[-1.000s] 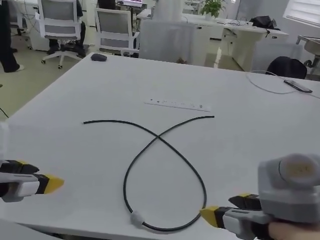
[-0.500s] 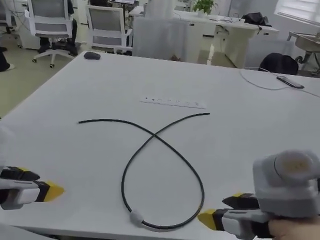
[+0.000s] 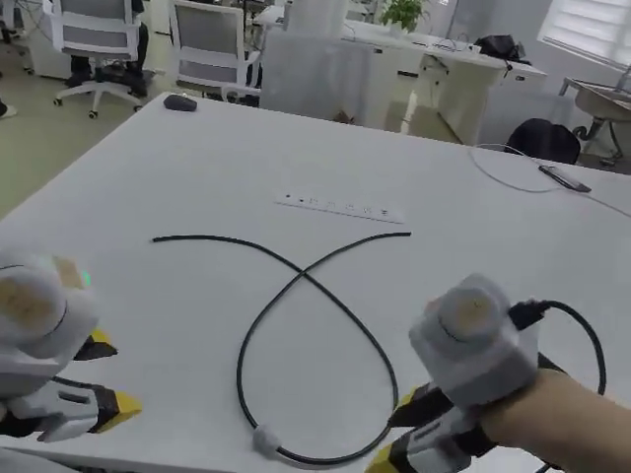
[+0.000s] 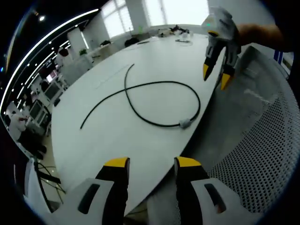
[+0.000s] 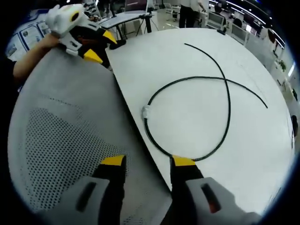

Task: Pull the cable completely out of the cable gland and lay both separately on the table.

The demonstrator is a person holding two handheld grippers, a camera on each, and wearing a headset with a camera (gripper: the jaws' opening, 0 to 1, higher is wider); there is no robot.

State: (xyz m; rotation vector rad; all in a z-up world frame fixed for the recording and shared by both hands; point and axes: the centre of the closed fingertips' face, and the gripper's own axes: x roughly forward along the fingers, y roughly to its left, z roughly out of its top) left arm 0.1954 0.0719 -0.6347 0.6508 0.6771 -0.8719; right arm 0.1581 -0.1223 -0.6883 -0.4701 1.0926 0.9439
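The left gripper (image 3: 110,376) hovers with jaws apart and empty. The cable gland (image 3: 264,439) lies ahead to its right, threaded on the looped cable (image 3: 325,296). The right gripper (image 3: 392,431), jaws also apart, hangs just beyond the loop. One should pinch the gland while the other grips the cable beside it and pulls straight.

Left claw (image 3: 112,376), right claw (image 3: 392,431), both lifted, tilted downward

The cable (image 3: 296,281) is laid looped on the table (image 3: 513,256), the cable gland (image 3: 264,439) seated on its near bend. A power strip (image 3: 340,208) is set behind
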